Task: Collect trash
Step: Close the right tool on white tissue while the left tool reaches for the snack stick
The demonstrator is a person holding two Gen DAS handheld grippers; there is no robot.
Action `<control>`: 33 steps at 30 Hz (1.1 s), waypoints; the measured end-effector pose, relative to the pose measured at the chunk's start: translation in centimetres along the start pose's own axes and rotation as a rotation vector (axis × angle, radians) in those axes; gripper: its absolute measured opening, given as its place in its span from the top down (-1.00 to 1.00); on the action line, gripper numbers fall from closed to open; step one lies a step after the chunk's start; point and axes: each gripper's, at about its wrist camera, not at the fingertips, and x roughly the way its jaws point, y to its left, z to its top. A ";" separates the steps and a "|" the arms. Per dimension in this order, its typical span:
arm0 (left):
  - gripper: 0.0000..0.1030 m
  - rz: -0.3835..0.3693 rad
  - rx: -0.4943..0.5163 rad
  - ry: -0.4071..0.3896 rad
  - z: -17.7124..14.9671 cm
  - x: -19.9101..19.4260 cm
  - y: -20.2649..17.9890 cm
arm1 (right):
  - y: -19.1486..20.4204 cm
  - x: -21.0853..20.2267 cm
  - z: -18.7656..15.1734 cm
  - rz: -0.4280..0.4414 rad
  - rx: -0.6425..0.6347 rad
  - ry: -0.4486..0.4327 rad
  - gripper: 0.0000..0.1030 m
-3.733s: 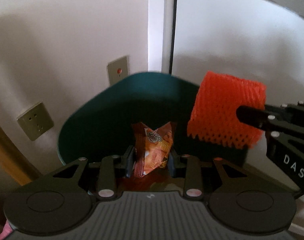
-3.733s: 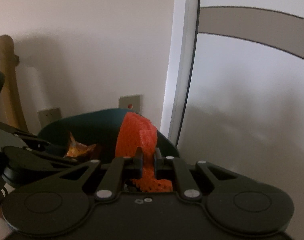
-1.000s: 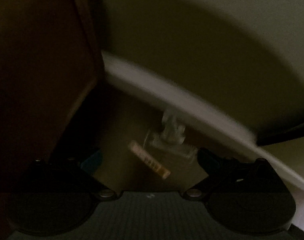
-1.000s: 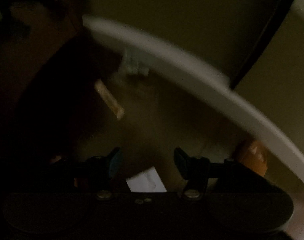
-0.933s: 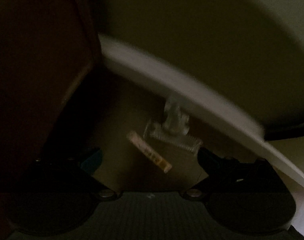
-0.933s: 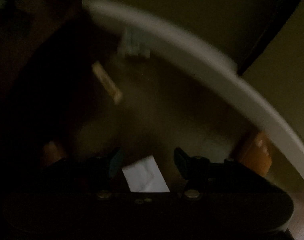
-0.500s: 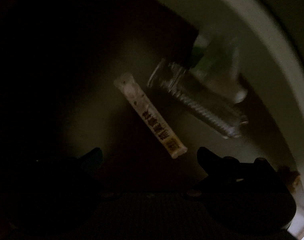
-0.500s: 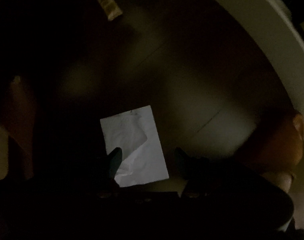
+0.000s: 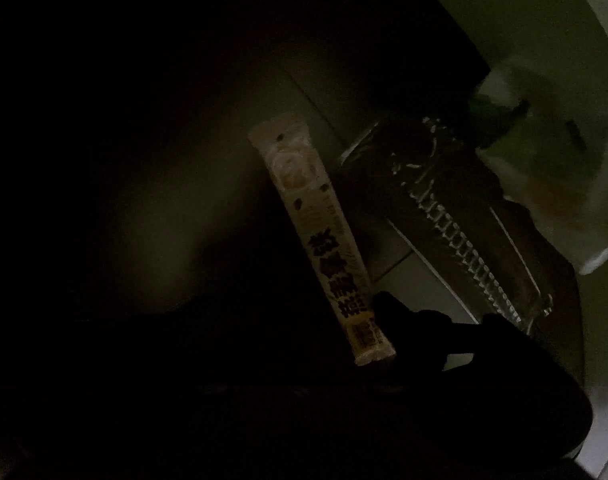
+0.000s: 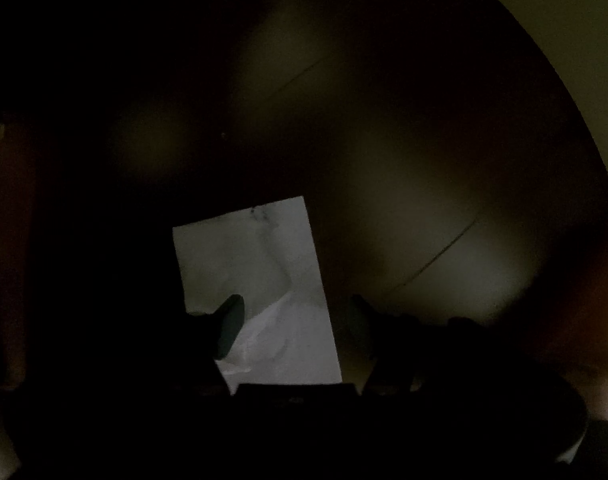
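The scene is very dark. A long cream stick sachet (image 9: 319, 240) lies on the floor in the left wrist view. Its lower end is beside the right fingertip (image 9: 387, 308) of my left gripper (image 9: 296, 312). The jaws are closing with that end between them; the left finger is lost in shadow and no pinch shows. In the right wrist view, a creased white sheet of paper (image 10: 256, 272) lies flat on the floor. My right gripper (image 10: 296, 316) is open just above it, left fingertip (image 10: 228, 320) over the sheet, right one beside its edge.
A clear plastic wrapper with a serrated edge (image 9: 443, 220) and a pale green-white packet (image 9: 543, 160) lie right of the sachet. A white curved skirting (image 10: 563, 40) bounds the floor. Dim brown-orange shapes (image 10: 583, 300) stand at both sides of the right view.
Both grippers have dropped close to the floor, so the sachet and the paper look much larger. The left jaws have narrowed. The snack bag and orange foam net are gone from the jaws.
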 end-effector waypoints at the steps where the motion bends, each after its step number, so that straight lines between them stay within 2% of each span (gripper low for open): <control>1: -0.51 -0.001 -0.001 0.000 0.0 0.0 0.1 | 0.1 0.2 0.0 0.000 -0.004 -0.002 -0.10; 8: -0.45 0.003 -0.006 -0.021 -0.3 0.3 -0.1 | 0.5 1.4 0.2 -0.004 -0.011 -0.015 -0.15; 12: -0.27 0.026 -0.011 -0.034 0.0 0.5 -1.2 | 1.1 1.6 0.2 -0.022 -0.036 -0.023 -0.15; 15: 0.04 0.031 -0.012 -0.053 0.0 0.3 -1.6 | 2.0 1.9 0.2 -0.058 -0.079 0.010 -0.08; 17: 0.32 0.026 -0.006 -0.061 -0.1 0.3 -1.8 | 2.5 2.0 0.1 -0.076 -0.090 0.018 -0.03; 18: 0.38 0.022 -0.003 -0.063 -0.1 0.2 -2.0 | 2.5 2.1 0.1 -0.075 -0.089 0.024 -0.01; 20: 0.53 0.013 0.000 -0.065 -0.2 0.1 -2.2 | 2.8 2.1 0.0 -0.073 -0.096 0.026 0.29; 21: 0.55 0.008 0.002 -0.066 -0.2 0.1 -2.2 | 2.9 2.0 -0.1 -0.071 -0.106 0.021 0.41; 22: 0.56 0.010 0.006 -0.069 -0.3 0.1 -2.3 | 3.2 1.8 0.0 -0.068 -0.115 0.019 0.75; 23: 0.57 0.007 0.006 -0.070 -0.4 0.1 -2.3 | 3.2 1.8 -0.1 -0.057 -0.122 0.023 0.93; 26: 0.60 0.000 0.009 -0.072 -0.3 0.0 -1.9 | 2.6 1.3 0.1 -0.020 -0.099 0.032 0.95; 33: 0.68 0.004 0.065 -0.089 -0.2 -1.8 -0.6 | 2.4 -2.4 1.2 -0.005 -0.083 -0.052 0.95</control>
